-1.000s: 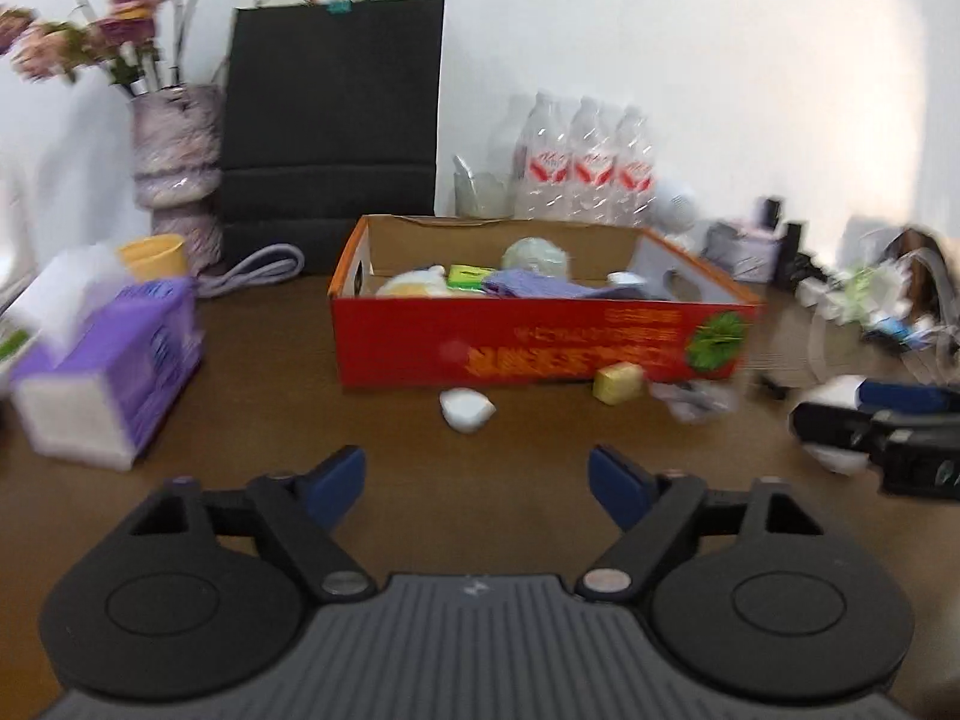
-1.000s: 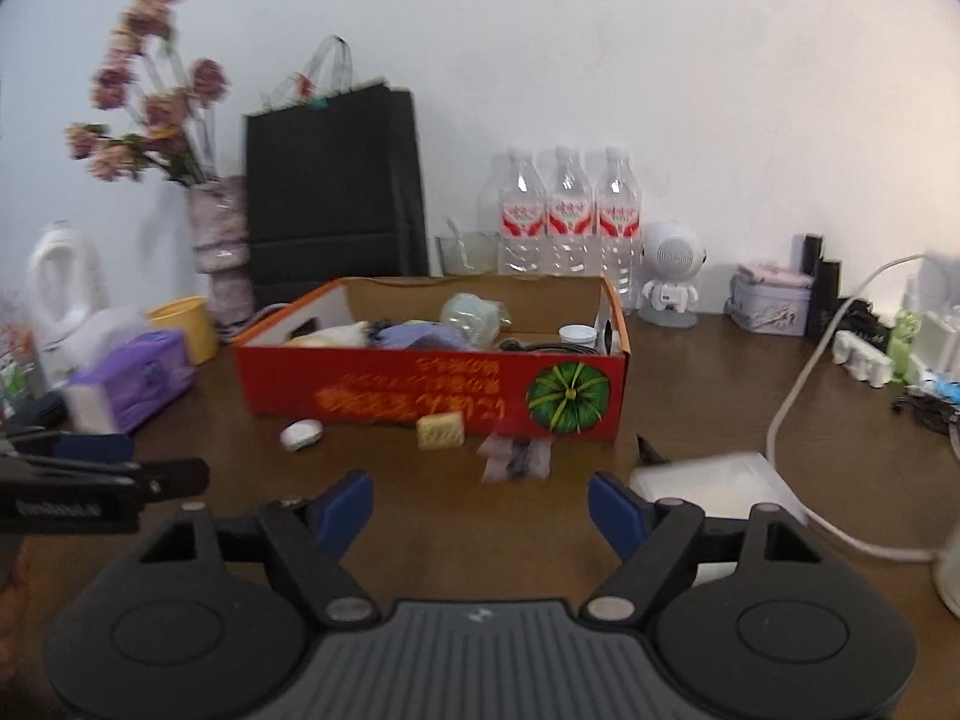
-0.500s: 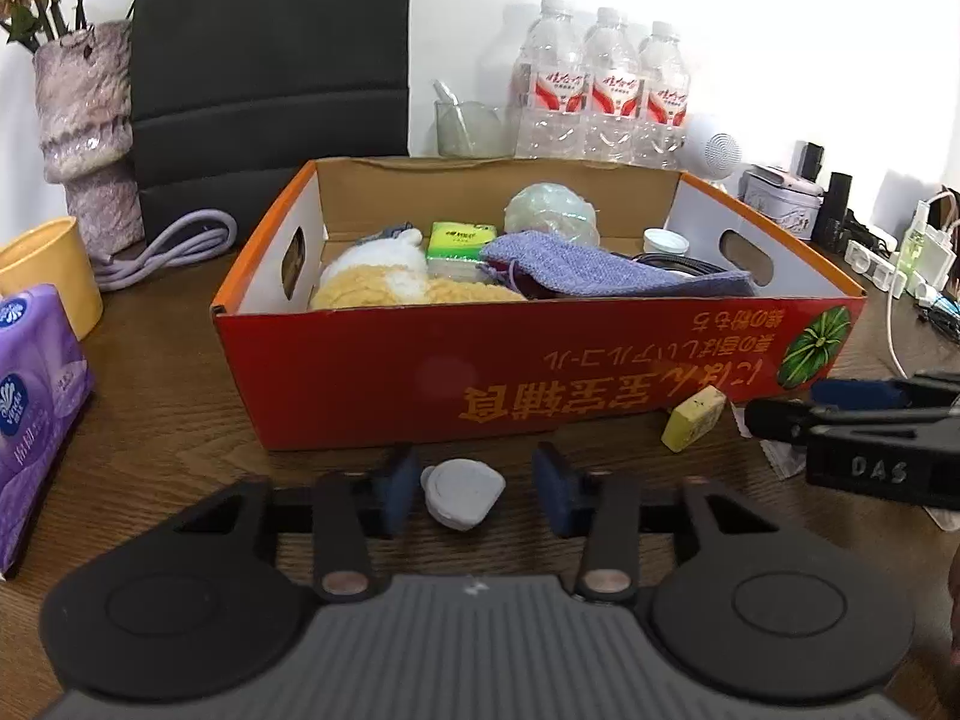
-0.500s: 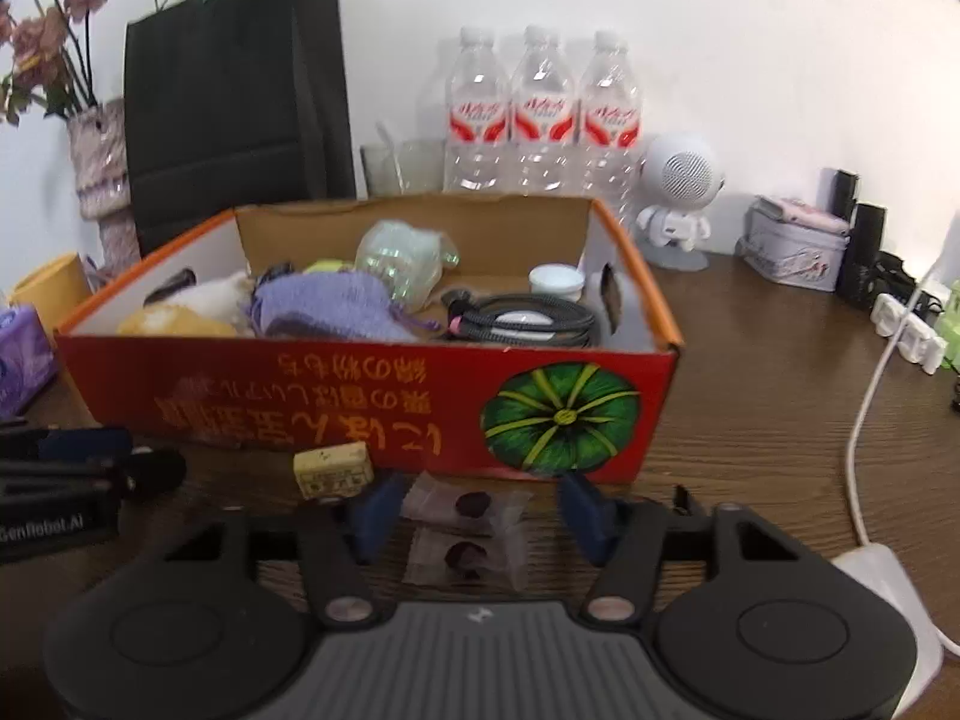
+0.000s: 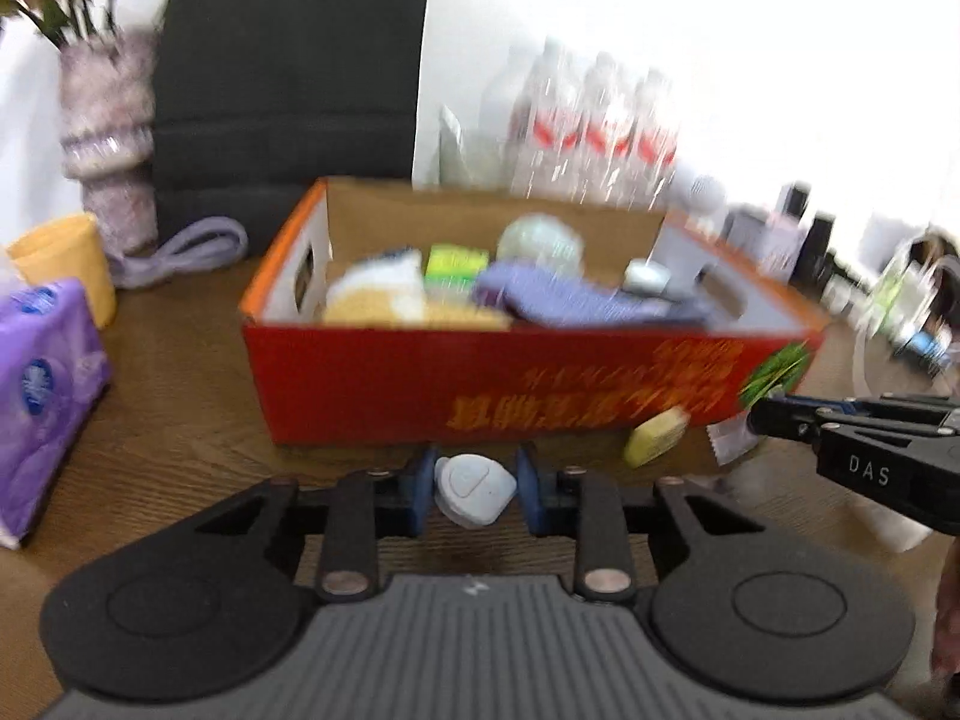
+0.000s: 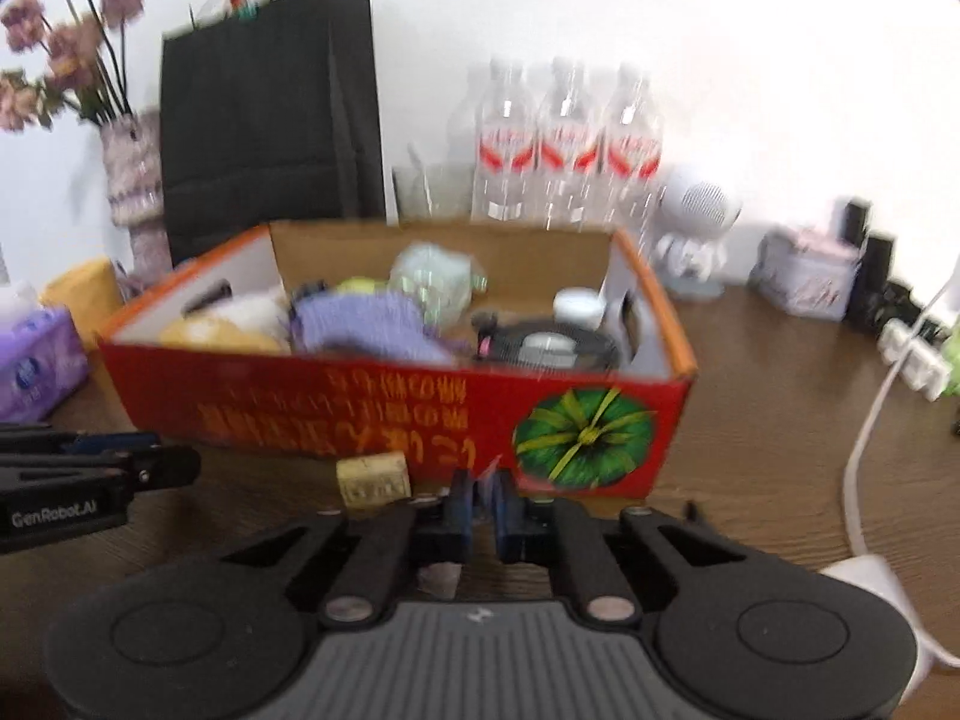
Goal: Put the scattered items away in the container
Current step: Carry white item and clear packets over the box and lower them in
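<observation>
Left tool [image 5: 473,489] clamps the white case [image 5: 474,489]; right tool [image 6: 480,507] pinches the clear packet [image 6: 489,477], both before the red box [image 6: 384,414] for loading.

3 bottles [image 6: 567,144], 1 box [image 6: 384,402].

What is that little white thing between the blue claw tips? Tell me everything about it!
The little white thing is a small, smooth, plastic-looking piece, rounded on one side and coming to a blunt point on the other, with a faint raised panel on top. It lies flat on the brown wooden table, just in front of the red box but apart from it. The left claw has a blue fingertip at each side; whether both press it is unclear in the blur.
</observation>
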The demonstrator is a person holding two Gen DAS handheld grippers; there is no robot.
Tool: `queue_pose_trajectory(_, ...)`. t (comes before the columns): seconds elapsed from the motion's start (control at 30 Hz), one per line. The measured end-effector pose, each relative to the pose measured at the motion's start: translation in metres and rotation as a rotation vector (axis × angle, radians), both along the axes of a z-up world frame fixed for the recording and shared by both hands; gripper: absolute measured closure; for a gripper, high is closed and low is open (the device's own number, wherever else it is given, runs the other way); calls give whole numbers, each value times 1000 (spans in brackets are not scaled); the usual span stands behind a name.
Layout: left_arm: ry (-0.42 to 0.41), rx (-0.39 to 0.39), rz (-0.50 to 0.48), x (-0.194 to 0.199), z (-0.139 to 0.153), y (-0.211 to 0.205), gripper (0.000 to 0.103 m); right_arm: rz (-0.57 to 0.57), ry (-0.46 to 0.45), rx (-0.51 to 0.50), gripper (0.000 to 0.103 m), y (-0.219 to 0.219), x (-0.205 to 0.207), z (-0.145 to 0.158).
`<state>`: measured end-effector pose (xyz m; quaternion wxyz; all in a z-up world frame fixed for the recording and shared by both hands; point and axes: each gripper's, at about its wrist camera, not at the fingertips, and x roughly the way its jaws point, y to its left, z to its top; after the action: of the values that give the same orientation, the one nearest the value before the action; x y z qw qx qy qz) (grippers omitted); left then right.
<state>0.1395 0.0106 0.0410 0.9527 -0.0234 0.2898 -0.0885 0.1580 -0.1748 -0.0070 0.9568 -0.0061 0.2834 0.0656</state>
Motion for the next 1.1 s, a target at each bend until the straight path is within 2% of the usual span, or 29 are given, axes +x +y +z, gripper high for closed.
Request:
queue_pose_trajectory(0.13,-132,-7,30,-58,32,-6,74,26,-87,95,98,-5,-51,29)
queue_pose_trajectory(0.2,-165,-21,31,-84,39,-12,73,53,-124,132,98,-5,-78,37)
queue_pose_trajectory(0.3,-223,-2,41,-129,42,-21,73,90,-172,187,98,-5,-121,43)
queue_pose_trajectory(0.4,-212,-42,47,-165,36,-24,73,150,-239,231,98,-2,-167,37)
queue_pose_trajectory(0.5,-200,-86,48,-200,26,-25,73,148,-277,213,97,1,-209,28)
queue_pose_trajectory(0.63,-309,-7,59,-257,19,-30,73,140,-300,264,97,-7,-253,21)
queue_pose_trajectory(0.77,-345,20,84,-299,14,-23,73,125,-328,273,97,-12,-293,10)
queue_pose_trajectory(0.97,-361,22,114,-320,12,-15,73,114,-395,239,97,-15,-333,8)
queue_pose_trajectory(1.1,-362,11,122,-312,15,-9,73,103,-413,220,97,-14,-331,12)
